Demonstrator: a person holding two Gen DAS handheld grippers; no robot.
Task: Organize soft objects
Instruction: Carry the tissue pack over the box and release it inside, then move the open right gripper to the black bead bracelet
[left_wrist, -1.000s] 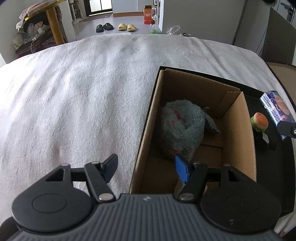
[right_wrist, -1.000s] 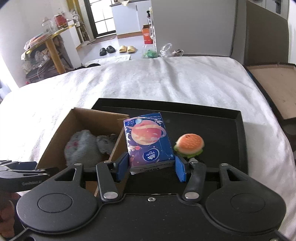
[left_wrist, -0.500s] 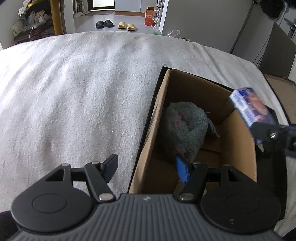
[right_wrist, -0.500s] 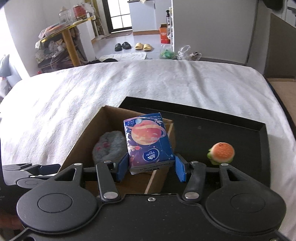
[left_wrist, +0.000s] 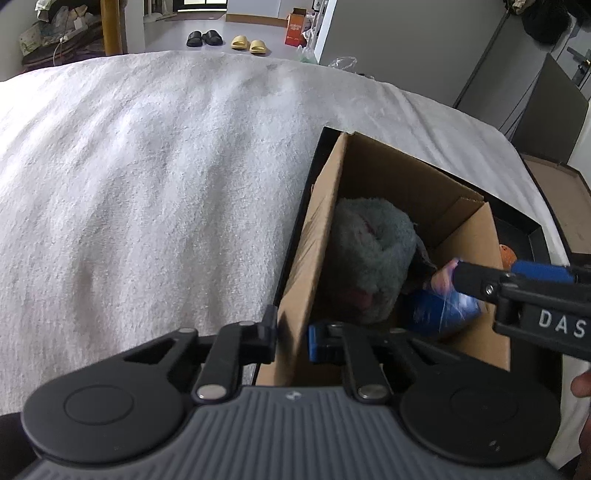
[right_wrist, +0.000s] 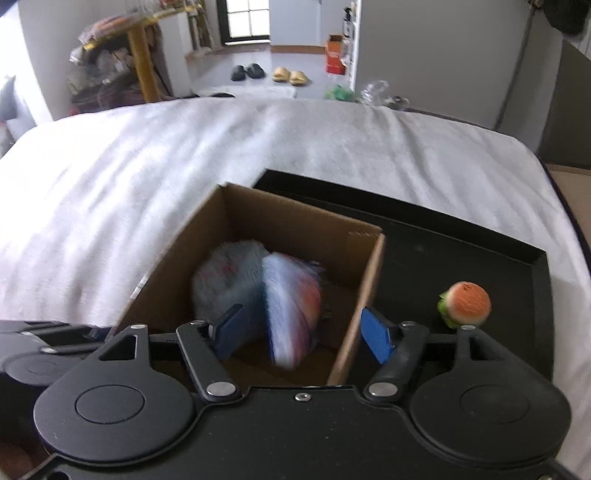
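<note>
A cardboard box (right_wrist: 365, 266) stands on a black tray (right_wrist: 461, 240) on the bed. Inside lie a grey plush toy (left_wrist: 369, 251) and a blue tissue pack (right_wrist: 291, 299), blurred and tilted, clear of the right fingers. My right gripper (right_wrist: 303, 332) is open above the box's right wall; it shows in the left wrist view (left_wrist: 517, 280). My left gripper (left_wrist: 291, 334) is shut on the box's left wall (left_wrist: 310, 258). A burger toy (right_wrist: 465, 302) sits on the tray to the right of the box.
White towelling bedding (left_wrist: 147, 184) covers the bed left of and behind the tray. Beyond the bed are slippers (right_wrist: 288, 75) on the floor and a cluttered yellow-legged table (right_wrist: 122, 55). A brown board (left_wrist: 554, 184) lies off the right edge.
My right gripper carried the tissue pack left over the box and opened; the pack has dropped into the box. My left gripper closed on the box's left wall.
</note>
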